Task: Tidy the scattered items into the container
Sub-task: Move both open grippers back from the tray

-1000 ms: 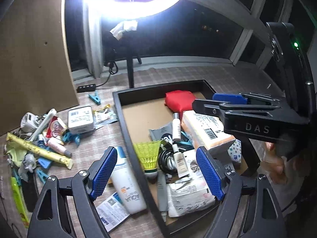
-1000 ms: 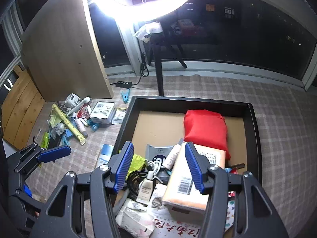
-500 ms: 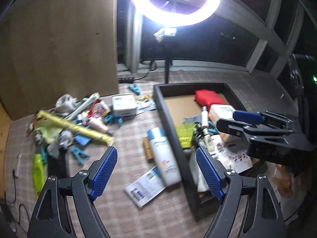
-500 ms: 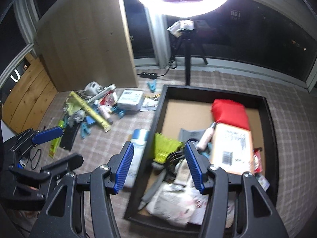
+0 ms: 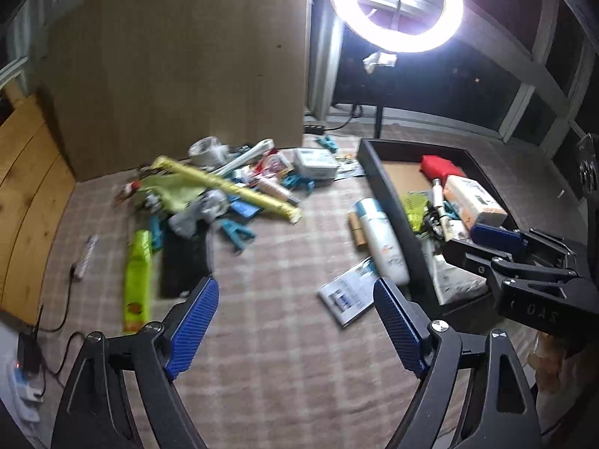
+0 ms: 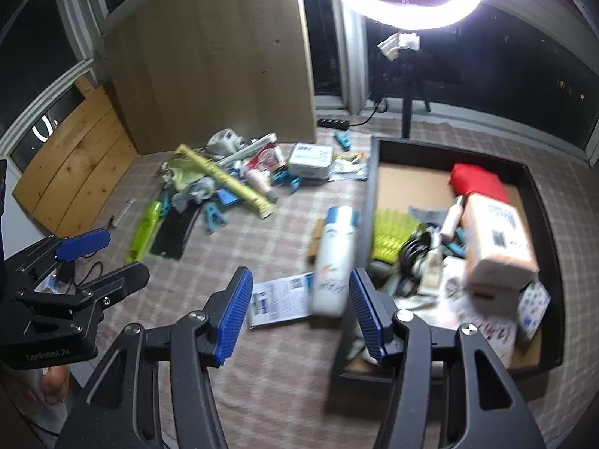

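A black tray (image 5: 378, 170) (image 6: 544, 209) on the checked cloth holds a red pouch (image 6: 477, 183), an orange box (image 6: 498, 239), a yellow shuttlecock (image 6: 393, 232) and other items. A white bottle (image 5: 382, 239) (image 6: 335, 258) and a leaflet (image 5: 348, 290) (image 6: 279, 299) lie beside its left wall. A scattered pile with a yellow tube (image 5: 228, 189) (image 6: 224, 179), blue clips and a green packet (image 5: 136, 262) lies further left. My left gripper (image 5: 292, 325) is open and empty above the cloth. My right gripper (image 6: 297, 310) is open and empty above the bottle's lower end.
A wooden board (image 5: 179, 60) leans upright behind the pile. A ring light (image 5: 395, 7) on a stand shines at the back. A white square box (image 6: 311, 159) sits near the tray's far left corner. Cables and a power strip (image 5: 26, 366) lie at the left edge.
Both grippers have pulled back from over the tray and swung left and up, so the scattered pile and the cloth fill the views. Both stay open and empty.
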A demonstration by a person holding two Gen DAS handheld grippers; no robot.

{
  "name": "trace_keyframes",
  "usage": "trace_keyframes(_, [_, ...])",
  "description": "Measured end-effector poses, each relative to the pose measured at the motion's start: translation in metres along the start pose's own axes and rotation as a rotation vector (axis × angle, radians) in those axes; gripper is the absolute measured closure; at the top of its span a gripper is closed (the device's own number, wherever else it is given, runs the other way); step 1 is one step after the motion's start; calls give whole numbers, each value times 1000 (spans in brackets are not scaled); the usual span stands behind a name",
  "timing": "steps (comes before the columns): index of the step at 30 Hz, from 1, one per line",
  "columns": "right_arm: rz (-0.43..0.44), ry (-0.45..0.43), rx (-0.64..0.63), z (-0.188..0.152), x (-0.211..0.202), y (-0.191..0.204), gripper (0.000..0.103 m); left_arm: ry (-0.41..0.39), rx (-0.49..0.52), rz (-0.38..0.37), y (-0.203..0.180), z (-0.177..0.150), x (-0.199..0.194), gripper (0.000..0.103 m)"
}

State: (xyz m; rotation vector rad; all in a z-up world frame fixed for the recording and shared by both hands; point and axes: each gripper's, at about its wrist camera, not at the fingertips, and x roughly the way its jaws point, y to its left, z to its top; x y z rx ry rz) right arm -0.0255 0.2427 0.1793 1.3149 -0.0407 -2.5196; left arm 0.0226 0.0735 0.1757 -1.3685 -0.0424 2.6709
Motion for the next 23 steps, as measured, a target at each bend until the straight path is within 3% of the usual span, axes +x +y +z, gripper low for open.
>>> trace_keyframes(11, [19,5,22,-33,9,45,50,33,-89,21,58,-39,-5,15])
trace_keyframes(16, [16,9,29,-42,17,55,50,43,-101,23,73,-51,-1,7])
trace_keyframes(23, [12,30,44,-54,30,61,50,55,-85,22,78,-59,7,7])
